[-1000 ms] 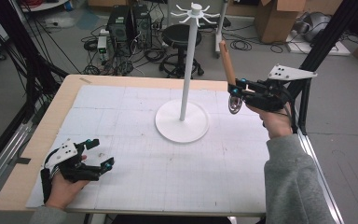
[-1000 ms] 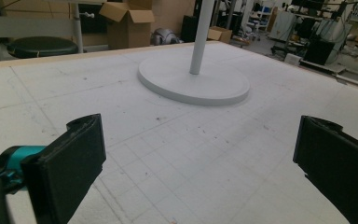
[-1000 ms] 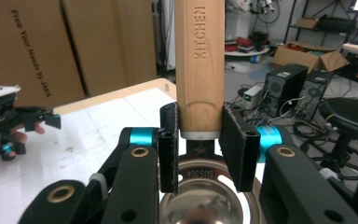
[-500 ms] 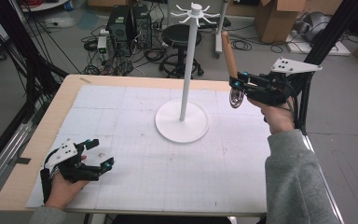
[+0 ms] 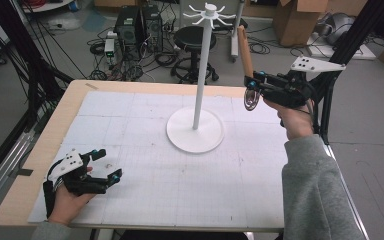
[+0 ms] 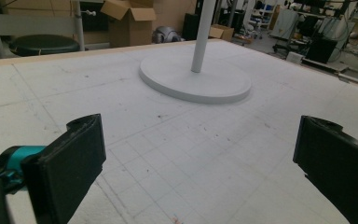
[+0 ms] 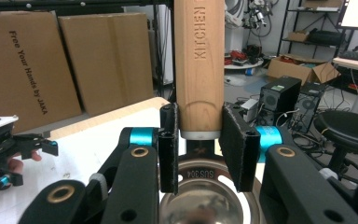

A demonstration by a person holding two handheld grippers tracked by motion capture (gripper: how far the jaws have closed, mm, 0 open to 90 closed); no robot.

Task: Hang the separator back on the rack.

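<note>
Gripping a wooden-handled utensil [image 7: 199, 65], the right hand-held gripper [image 7: 200, 149] is held above the desk's [image 5: 145, 165] right edge, jaws pinched on the handle just above its metal collar. The handle stands upright; the steel bowl [image 7: 205, 196] hangs below the jaws. "KITCHEN" is stamped along the handle and "SUS 304" on the steel. Cardboard boxes [image 7: 28, 65] are seen behind, one printed "Free Your Hands by JAKA"; contents cannot be told. A white hook stand [image 5: 200, 75] is set mid-desk, hooks bare. The left hand-held gripper [image 5: 102, 167] is rested at the near left corner, jaws spread, nothing between.
</note>
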